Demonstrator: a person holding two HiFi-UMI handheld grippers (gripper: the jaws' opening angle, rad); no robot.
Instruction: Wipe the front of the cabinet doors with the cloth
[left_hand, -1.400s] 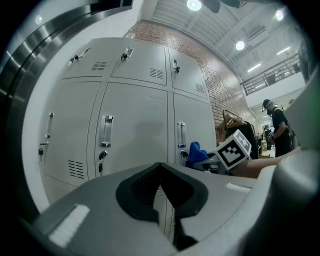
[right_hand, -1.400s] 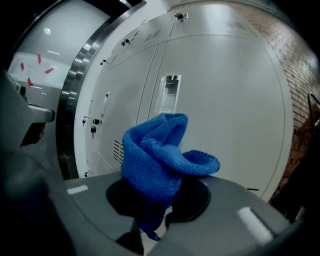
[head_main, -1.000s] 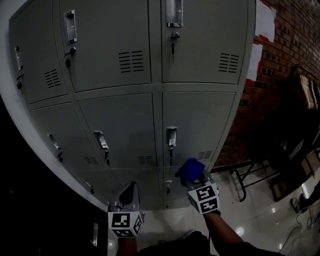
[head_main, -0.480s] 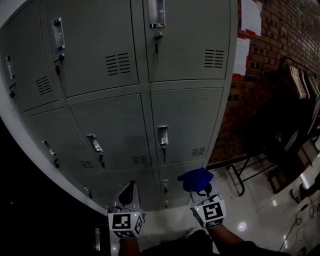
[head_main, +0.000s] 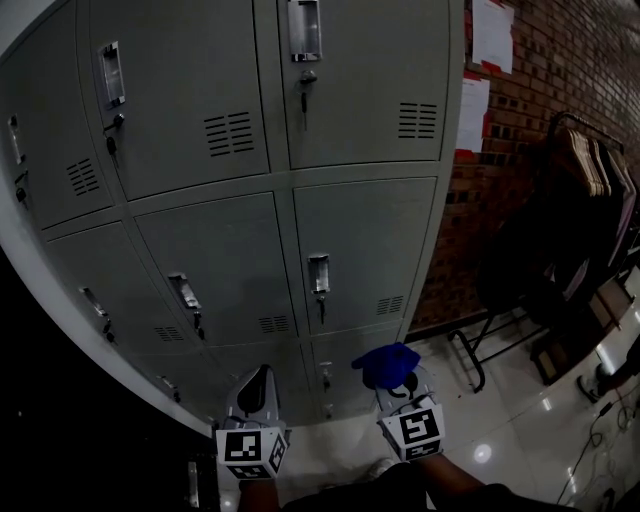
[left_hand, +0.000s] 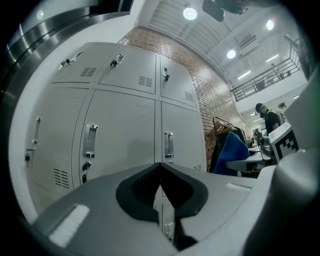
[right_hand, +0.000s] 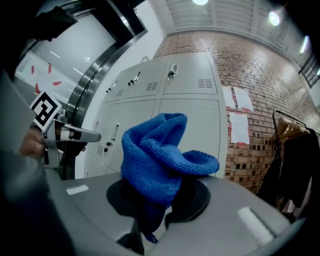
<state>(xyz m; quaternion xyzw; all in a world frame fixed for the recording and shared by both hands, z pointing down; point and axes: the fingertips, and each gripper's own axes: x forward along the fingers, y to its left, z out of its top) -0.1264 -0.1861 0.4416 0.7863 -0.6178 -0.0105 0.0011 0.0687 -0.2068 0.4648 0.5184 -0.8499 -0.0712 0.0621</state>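
Observation:
Grey metal cabinet doors (head_main: 365, 255) with handles and keys fill the head view, stacked in rows. A blue knitted cloth (head_main: 385, 364) (right_hand: 161, 160) is bunched in my right gripper (head_main: 400, 380), whose jaws are shut on it; it hangs low, a short way off the bottom doors and to their right. My left gripper (head_main: 257, 388) is beside it at the lower left, jaws closed together with nothing between them (left_hand: 161, 186), pointing at the cabinet doors (left_hand: 122, 135).
A brick wall (head_main: 520, 150) with white paper sheets (head_main: 492, 35) stands right of the cabinet. A dark clothes rack (head_main: 585, 200) and a metal frame (head_main: 480, 355) stand on the glossy floor (head_main: 520, 430) at right. A person (left_hand: 270, 120) is far off.
The view has shifted, so the cabinet sits further left and lower in frame. My right gripper with the cloth has dropped slightly and drifted away from the doors; the left gripper has stayed put.

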